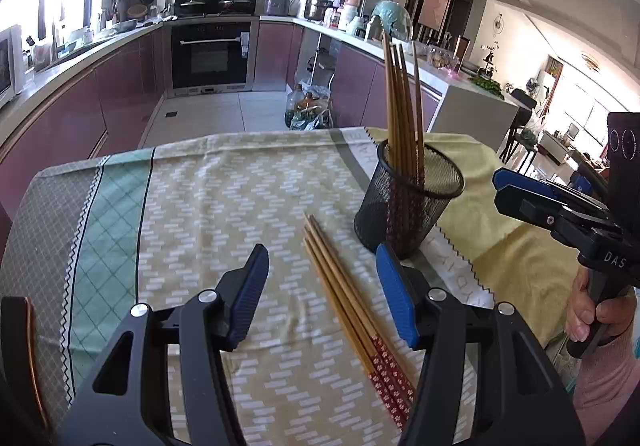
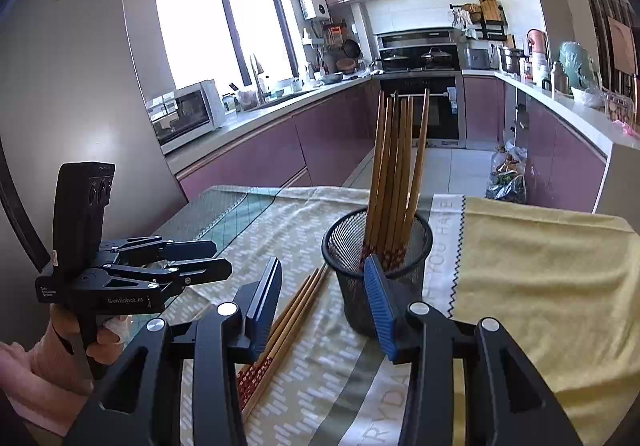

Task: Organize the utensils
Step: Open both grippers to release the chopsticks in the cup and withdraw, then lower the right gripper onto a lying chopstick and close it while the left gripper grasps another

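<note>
Standing upright in the mesh cup near the desk's far right corner: several chopsticks already; lying flat just left of the cup, toward the near edge: a loose bundle of chopsticks, not yet gathered. Hovering over that bundle: left gripper, fingers partly open, holding nothing. Waiting beside the cup: right gripper, fingers likewise apart and empty, with bare cloth offering free room toward the left and far edges.
</note>
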